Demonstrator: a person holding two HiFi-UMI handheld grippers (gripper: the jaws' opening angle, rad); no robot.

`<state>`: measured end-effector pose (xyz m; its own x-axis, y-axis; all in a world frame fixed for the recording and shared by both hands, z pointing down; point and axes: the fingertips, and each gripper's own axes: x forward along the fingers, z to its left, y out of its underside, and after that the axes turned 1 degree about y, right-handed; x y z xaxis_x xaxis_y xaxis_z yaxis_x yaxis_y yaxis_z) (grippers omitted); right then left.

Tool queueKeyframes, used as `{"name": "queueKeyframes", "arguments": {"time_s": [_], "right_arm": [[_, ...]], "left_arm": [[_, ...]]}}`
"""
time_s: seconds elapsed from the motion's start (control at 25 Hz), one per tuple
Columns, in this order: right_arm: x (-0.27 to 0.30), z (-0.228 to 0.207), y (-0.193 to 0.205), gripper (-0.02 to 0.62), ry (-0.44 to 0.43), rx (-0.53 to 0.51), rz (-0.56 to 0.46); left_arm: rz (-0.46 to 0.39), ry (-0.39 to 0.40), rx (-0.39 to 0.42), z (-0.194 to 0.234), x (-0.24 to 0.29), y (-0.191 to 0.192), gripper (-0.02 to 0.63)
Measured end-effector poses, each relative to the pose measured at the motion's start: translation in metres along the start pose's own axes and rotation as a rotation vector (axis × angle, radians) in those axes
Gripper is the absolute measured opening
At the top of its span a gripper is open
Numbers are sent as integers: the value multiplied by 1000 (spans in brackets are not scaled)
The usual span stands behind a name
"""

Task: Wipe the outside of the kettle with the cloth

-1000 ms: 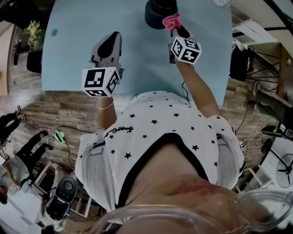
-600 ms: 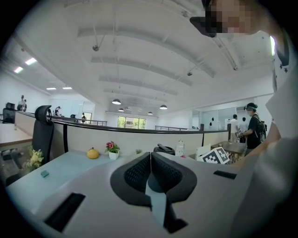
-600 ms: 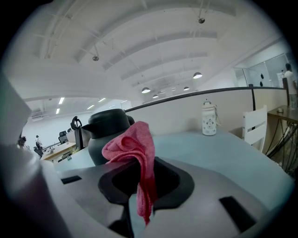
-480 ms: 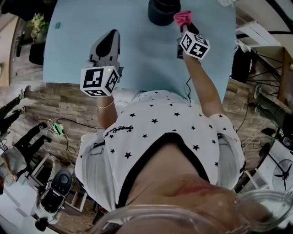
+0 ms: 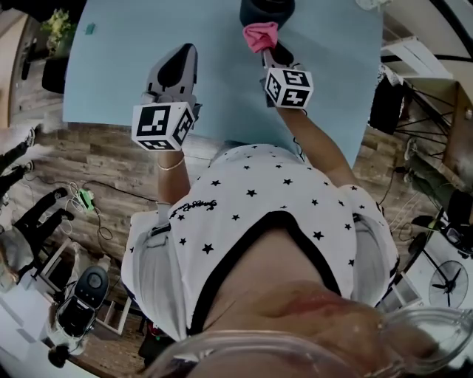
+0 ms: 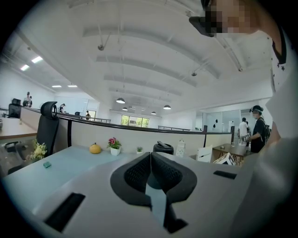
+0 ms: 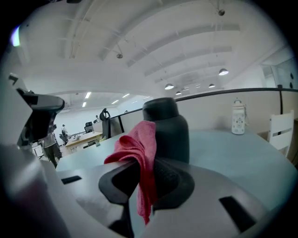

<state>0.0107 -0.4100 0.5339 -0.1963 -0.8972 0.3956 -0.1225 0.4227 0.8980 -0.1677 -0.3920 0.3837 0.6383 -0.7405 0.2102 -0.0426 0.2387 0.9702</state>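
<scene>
A dark kettle stands at the far edge of the pale blue table; it rises right behind the cloth in the right gripper view. My right gripper is shut on a pink-red cloth, and the bunched cloth hangs from the jaws against or just short of the kettle's near side. My left gripper hovers over the table to the left, jaws together with nothing held. In the left gripper view the kettle is small and far beyond that gripper.
A small green object lies at the table's far left. Along the partition stand a yellow gourd, small flower pots and a white bottle. An office chair is at the left; people stand in the distance.
My right gripper has swung left with the cloth, from beside the kettle's right side to its near front. The left gripper has stayed in place.
</scene>
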Motion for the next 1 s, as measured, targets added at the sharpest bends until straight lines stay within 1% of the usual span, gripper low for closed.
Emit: {"name": "queueKeyframes", "arguments": {"time_s": [0.12, 0.24, 0.4, 0.48, 0.68, 0.84, 1.0], "right_arm": [[21, 23, 16, 72, -38, -10, 46], [43, 35, 26, 71, -37, -1, 77], [69, 45, 30, 72, -35, -31, 102], [75, 42, 32, 72, -26, -39, 110], [78, 28, 32, 72, 5, -12, 112], [73, 21, 31, 72, 23, -1, 112], [65, 12, 29, 72, 24, -5, 108]], "left_arm": [[-3, -17, 17, 1, -6, 0, 29], [-1, -52, 37, 7, -17, 0, 29], [13, -93, 3, 16, -34, 6, 29], [26, -111, -7, 18, -40, 11, 29], [44, -138, -19, 24, -47, 19, 29], [47, -135, -15, 26, -45, 18, 29], [47, -117, -3, 18, -37, 15, 29]]}}
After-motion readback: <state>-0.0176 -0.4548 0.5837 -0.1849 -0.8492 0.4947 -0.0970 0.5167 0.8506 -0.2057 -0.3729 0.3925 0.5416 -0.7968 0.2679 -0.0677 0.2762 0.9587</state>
